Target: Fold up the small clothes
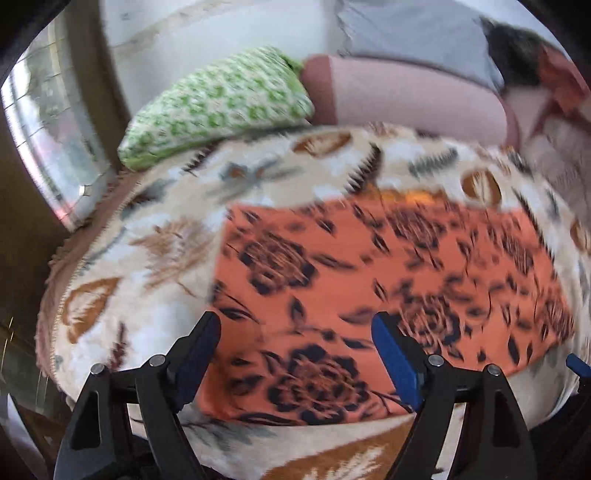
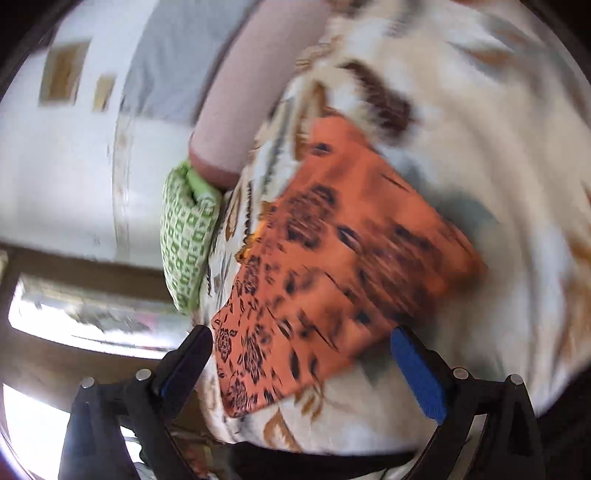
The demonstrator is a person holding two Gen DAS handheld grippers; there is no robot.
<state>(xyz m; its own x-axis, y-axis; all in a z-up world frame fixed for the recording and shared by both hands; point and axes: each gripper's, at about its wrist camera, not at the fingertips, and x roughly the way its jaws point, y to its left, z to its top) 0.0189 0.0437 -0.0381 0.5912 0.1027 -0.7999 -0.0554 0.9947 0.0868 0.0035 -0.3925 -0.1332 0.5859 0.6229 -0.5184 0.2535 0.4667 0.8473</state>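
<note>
An orange cloth with dark flower print [image 1: 388, 280] lies flat on a cream blanket with brown leaf pattern [image 1: 147, 236]. My left gripper [image 1: 295, 325] hovers over the cloth's near left part, jaws wide apart, nothing between the blue pads [image 1: 397, 363]. In the right wrist view the same orange cloth [image 2: 332, 258] lies folded on the blanket [image 2: 480, 147], seen tilted. My right gripper [image 2: 303, 343] stands open above the cloth's near edge, and its pads [image 2: 419, 376] touch nothing. Both views are blurred by motion.
A green-and-white patterned pillow [image 1: 218, 107] and a pink bolster [image 1: 406, 99] lie at the blanket's far side, against a white wall [image 1: 221, 33]. A grey cloth [image 1: 417, 33] lies behind them. A window [image 1: 48, 136] is on the left. The blanket's edge drops off at the left.
</note>
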